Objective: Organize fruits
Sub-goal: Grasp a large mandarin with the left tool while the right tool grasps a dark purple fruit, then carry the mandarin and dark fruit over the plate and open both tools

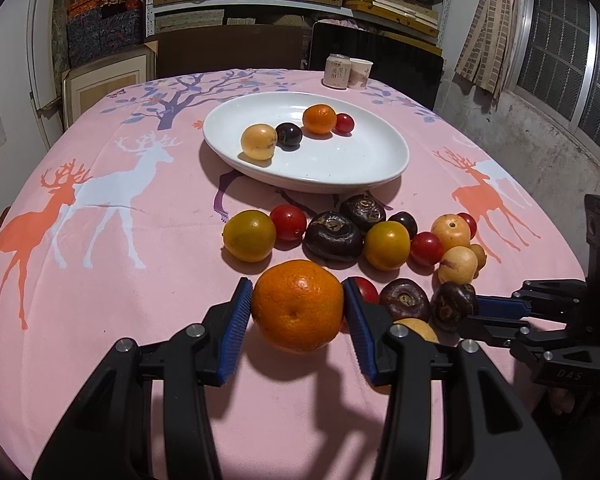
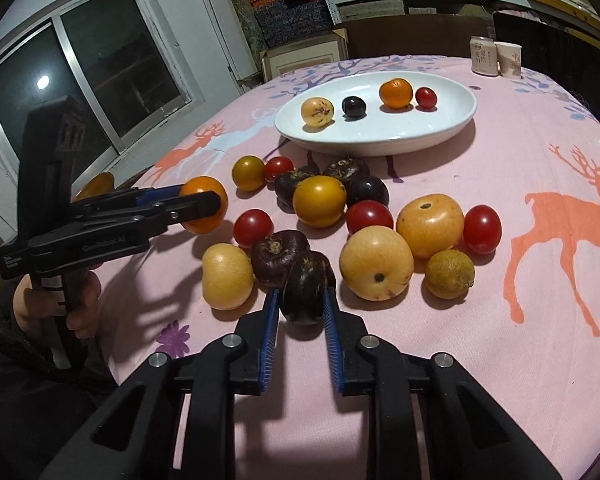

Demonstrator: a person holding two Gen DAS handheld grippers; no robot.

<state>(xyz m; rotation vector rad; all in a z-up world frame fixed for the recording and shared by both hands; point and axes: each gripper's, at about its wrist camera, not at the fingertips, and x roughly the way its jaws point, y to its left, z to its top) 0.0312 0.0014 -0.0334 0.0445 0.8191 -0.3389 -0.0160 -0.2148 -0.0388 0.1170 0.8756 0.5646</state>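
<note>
While both tools sit low at the near edge of the table, the left gripper has its blue pads clamped on a tangerine, which looks lifted just clear of the pink deer-print tablecloth, judging by its shadow. Over on the other side, the right gripper is closed on a dark water chestnut, pads pressing both flanks, at the front of the pile. Just beyond them lies the loose heap: red cherry tomatoes, yellow-orange fruits, pale loquats, more dark chestnuts, all crowded and touching, well over a dozen pieces. Further back stands the white oval plate, and on it only four fruits in a tidy row: a loquat, a dark grape-like fruit, a small tangerine and a cherry tomato. So it's early going, I'd say, one sample of each kind placed and most still waiting. At the far edge, a can and a paper cup.
</note>
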